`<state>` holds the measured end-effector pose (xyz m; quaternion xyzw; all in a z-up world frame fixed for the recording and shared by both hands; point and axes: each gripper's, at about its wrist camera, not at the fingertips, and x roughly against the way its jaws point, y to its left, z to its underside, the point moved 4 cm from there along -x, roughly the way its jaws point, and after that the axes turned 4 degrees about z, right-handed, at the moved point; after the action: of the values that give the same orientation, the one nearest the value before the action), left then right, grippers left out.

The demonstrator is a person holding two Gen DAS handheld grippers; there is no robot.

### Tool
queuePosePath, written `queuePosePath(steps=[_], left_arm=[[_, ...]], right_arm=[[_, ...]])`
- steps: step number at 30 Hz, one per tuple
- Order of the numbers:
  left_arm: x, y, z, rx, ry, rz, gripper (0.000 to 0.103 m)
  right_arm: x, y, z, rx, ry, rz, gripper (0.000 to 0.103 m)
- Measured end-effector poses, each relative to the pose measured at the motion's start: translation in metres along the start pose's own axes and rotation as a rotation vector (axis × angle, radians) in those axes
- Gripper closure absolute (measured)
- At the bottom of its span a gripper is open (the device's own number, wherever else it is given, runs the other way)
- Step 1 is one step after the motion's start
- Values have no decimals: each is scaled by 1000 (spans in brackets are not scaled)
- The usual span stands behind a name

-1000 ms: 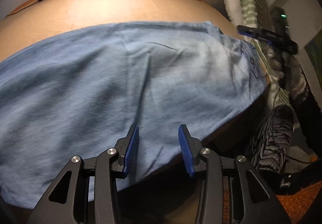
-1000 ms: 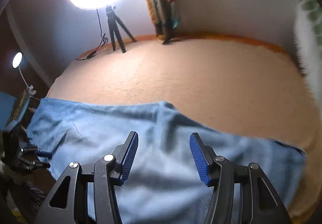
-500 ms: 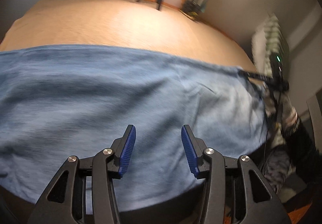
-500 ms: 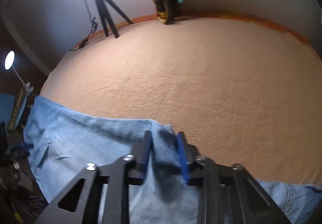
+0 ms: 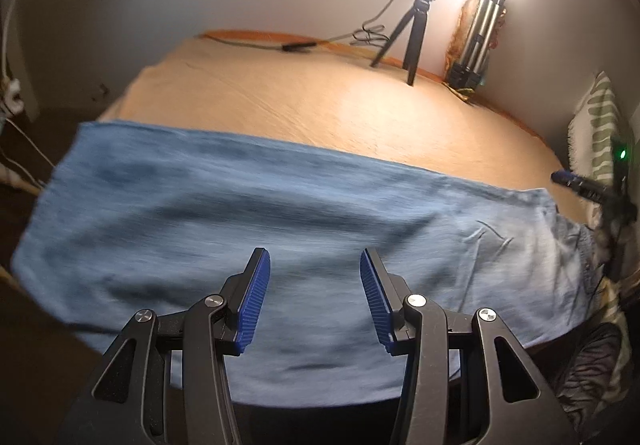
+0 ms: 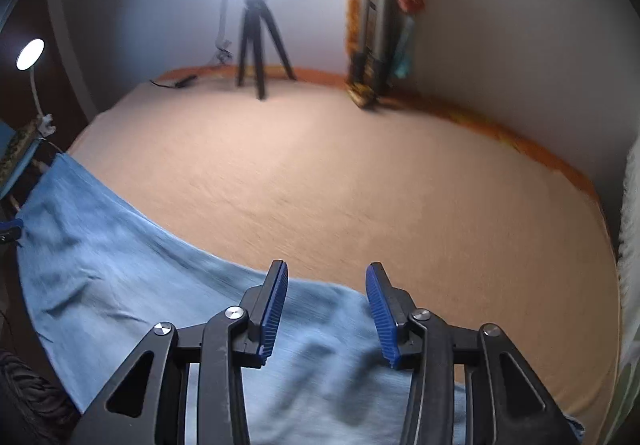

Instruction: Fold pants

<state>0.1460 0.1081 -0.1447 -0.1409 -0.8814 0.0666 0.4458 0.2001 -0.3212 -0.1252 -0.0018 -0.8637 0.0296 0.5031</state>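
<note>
Both grippers released above the pants after a pinch at the far edge.

The right gripper (image 6: 326, 309), shut on the cloth's far edge half a second ago, now stands with jaws apart and empty; the left gripper (image 5: 314, 299) is likewise spread, holding nothing. The pants (image 5: 248, 229) lie flat along the near side of the bed (image 5: 320, 109), one long band (apparently folded lengthwise), so a crosswise fold likely follows. A tripod (image 6: 256, 41) and a bundle of poles (image 6: 374, 17) stand well apart at the wall; nothing blocks the cloth.
</note>
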Motion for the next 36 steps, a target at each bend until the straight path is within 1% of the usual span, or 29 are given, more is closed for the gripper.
queuePosePath(steps=[1, 3, 5, 7, 9, 12, 14, 16, 19, 21, 22, 23, 24, 27, 33, 36], left_arm=[[3, 2, 0, -7, -6, -10, 57], [14, 7, -1, -31, -23, -40, 57], [21, 13, -3, -41, -40, -67, 56], [27, 18, -5, -45, -50, -84, 50], [35, 27, -6, -51, -64, -111, 46], [43, 40, -8, -38, -78, -144, 40], [47, 52, -7, -9, -87, -165, 39], [51, 64, -6, 24, -100, -166, 39], [63, 95, -1, 117, -144, -138, 39], [70, 125, 7, 209, -167, -115, 39], [74, 142, 14, 259, -178, -102, 39], [76, 152, 19, 287, -183, -97, 39], [79, 171, 29, 338, -192, -91, 39], [84, 214, 54, 447, -208, -96, 39], [79, 279, 94, 652, -236, -16, 39], [72, 300, 102, 707, -242, 15, 39]], right_arm=[[4, 8, -5, 8, -9, -12, 57], [11, 27, -15, 33, -23, -27, 49], [16, 46, -22, 55, -41, -49, 45], [21, 66, -30, 72, -56, -75, 42], [22, 83, -36, 86, -64, -98, 39], [24, 109, -45, 120, -72, -128, 38], [26, 128, -50, 150, -81, -143, 37], [27, 146, -55, 173, -90, -166, 37], [27, 178, -63, 204, -95, -220, 37], [29, 199, -66, 226, -105, -252, 36], [28, 213, -68, 247, -107, -271, 36], [27, 224, -69, 262, -108, -286, 35], [26, 237, -71, 285, -104, -308, 35], [18, 274, -75, 341, -78, -363, 34], [2, 352, -76, 470, -24, -415, 34], [-5, 381, -74, 508, 6, -442, 34]])
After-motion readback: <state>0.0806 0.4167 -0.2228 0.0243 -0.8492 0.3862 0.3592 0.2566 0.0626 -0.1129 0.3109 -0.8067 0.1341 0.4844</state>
